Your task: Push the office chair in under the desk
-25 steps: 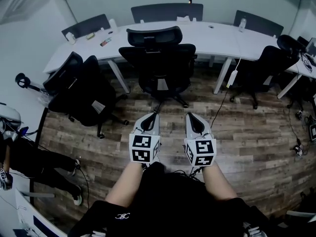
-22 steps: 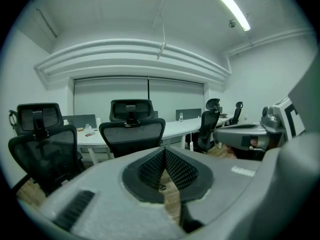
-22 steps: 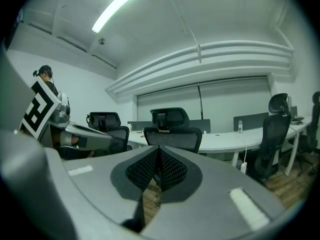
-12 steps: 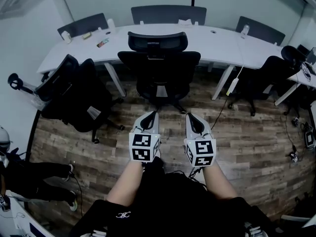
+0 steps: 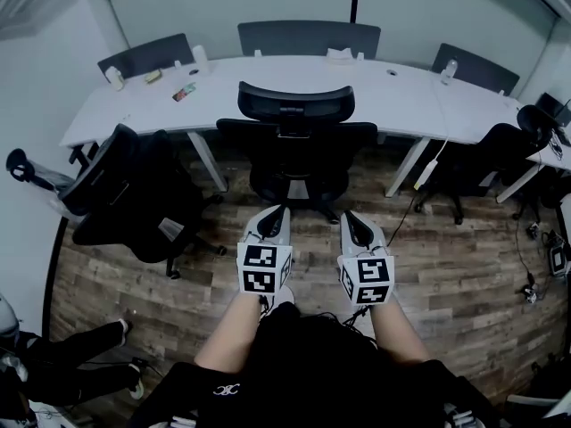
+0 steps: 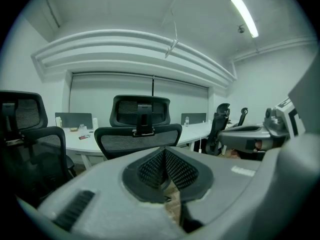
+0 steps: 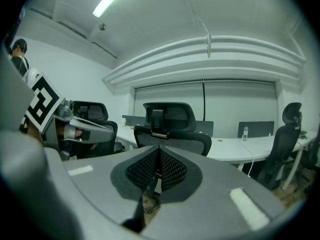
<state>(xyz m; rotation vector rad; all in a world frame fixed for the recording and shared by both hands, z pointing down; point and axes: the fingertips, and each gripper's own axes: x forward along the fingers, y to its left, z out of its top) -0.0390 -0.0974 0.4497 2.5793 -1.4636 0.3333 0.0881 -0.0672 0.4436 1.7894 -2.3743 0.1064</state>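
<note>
The left gripper (image 5: 277, 209) and right gripper (image 5: 350, 213) are clenched empty. An off-centre shove could swivel the upper-centre office chair (image 5: 296, 145) against the desk (image 5: 393, 87).

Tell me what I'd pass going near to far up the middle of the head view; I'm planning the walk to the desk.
left gripper and right gripper, side by side, both shut and empty → office chair → desk → grey divider panel
</note>
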